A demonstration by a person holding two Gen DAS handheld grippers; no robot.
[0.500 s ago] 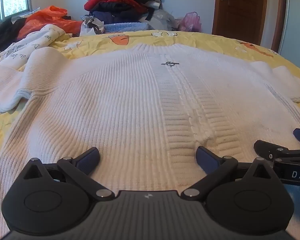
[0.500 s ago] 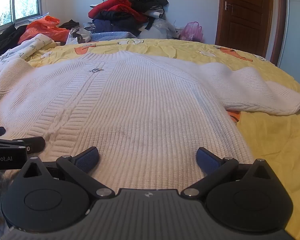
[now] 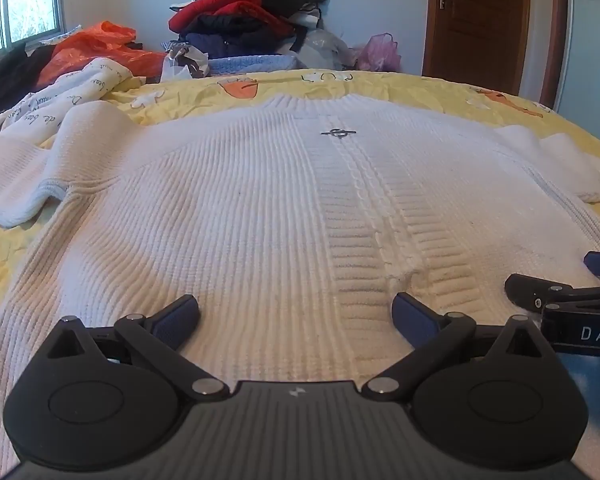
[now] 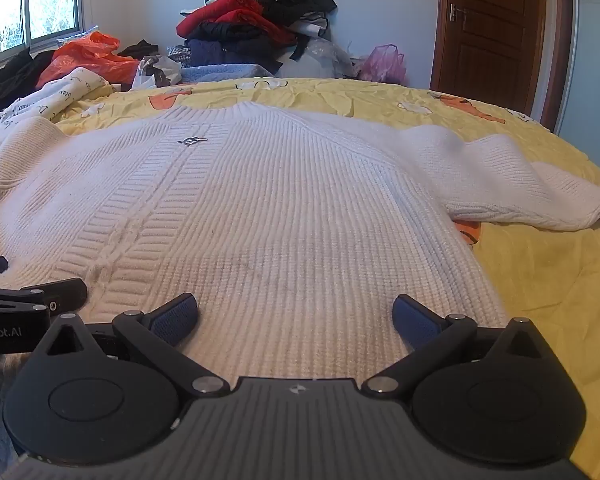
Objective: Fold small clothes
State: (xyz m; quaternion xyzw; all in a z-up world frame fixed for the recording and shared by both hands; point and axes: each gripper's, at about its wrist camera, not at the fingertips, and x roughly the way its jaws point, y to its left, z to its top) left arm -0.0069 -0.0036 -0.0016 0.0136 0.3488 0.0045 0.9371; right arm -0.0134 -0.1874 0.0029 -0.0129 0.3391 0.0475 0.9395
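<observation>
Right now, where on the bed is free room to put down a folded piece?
Bare yellow sheet lies right of the white sweater, below its right sleeve. A narrower strip lies under the left sleeve. The far edge is crowded with the clothes pile.

Both claws [image 3: 296,316] [image 4: 296,316] wide open, side by side

Each hand-held gripper [image 3: 296,318] [image 4: 296,318] is ribbed black plastic with round hubs, silver rivets and blue pads [image 3: 178,316].

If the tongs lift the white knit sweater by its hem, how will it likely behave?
The white sweater probably drapes limply: its sleeve already sags and folds on the yellow sheet. The thick ribbed knit suggests some weight and grip, so slipping from open tongs once shut seems unlikely.
</observation>
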